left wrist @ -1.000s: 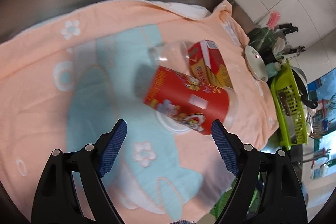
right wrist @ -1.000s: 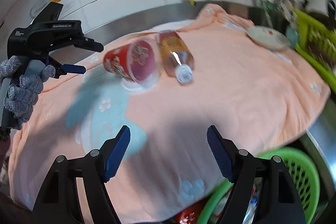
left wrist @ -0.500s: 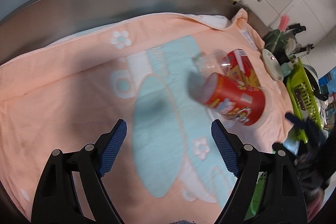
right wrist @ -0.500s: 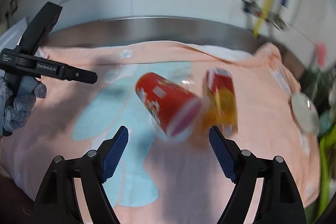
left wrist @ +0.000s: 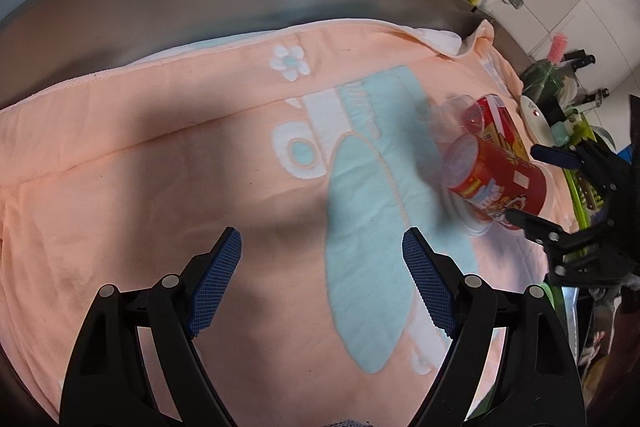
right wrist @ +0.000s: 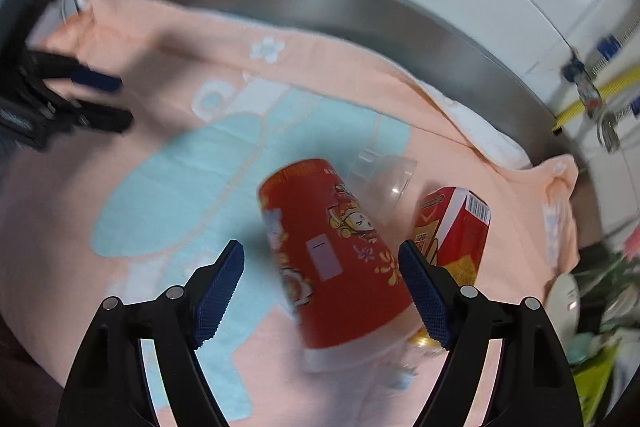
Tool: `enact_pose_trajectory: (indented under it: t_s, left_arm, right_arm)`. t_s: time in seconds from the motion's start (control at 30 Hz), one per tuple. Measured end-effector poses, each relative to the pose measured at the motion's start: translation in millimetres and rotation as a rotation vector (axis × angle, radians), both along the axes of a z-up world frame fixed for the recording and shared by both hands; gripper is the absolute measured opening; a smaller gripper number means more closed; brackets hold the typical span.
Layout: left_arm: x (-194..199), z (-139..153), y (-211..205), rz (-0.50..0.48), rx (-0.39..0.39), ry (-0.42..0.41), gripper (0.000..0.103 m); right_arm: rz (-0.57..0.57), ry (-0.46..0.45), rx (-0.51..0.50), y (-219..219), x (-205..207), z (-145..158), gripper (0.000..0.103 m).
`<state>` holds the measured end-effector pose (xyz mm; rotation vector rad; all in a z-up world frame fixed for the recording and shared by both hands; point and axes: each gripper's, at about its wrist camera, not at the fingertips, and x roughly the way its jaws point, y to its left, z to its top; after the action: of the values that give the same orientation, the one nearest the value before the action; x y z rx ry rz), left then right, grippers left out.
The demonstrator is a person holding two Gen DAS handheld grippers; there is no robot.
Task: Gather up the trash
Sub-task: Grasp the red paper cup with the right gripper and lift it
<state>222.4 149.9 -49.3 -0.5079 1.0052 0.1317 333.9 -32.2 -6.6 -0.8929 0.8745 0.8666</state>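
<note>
The jaws of the right gripper are spread wide and hold nothing; a red paper cup is seen lying between them on the peach towel, beside a red carton. The left gripper is likewise wide apart and empty above bare towel.

The right gripper has swung in over the trash; a second ago it looked across bare towel with the red paper cup far off, half a second ago the cup lay just beyond its fingertips, and now the cup lies between its wide-apart jaws, untouched by the pads; the left gripper has drifted away, so the cup, once between its tips, sits off near the right edge of its view, where the right gripper has appeared.
</note>
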Motion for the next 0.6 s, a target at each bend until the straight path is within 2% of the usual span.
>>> enact_pose_trajectory:
  t_s: [0.3, 0.37, 0.6]
  left_arm:
    - [4, -8, 3, -0.010, 0.008, 0.009, 0.082]
    - [5, -9, 2, -0.012, 0.014, 0.008, 0.082]
    - [7, -7, -7, -0.035, 0.042, -0.002, 0.082]
  right_arm:
    - [0.030, -0.039, -0.156, 17, 14, -31, 0.077]
    - [0.024, -0.044, -0.181, 19, 14, -36, 0.073]
    - [-0.034, -0.029, -0.107, 12, 6, -25, 0.072]
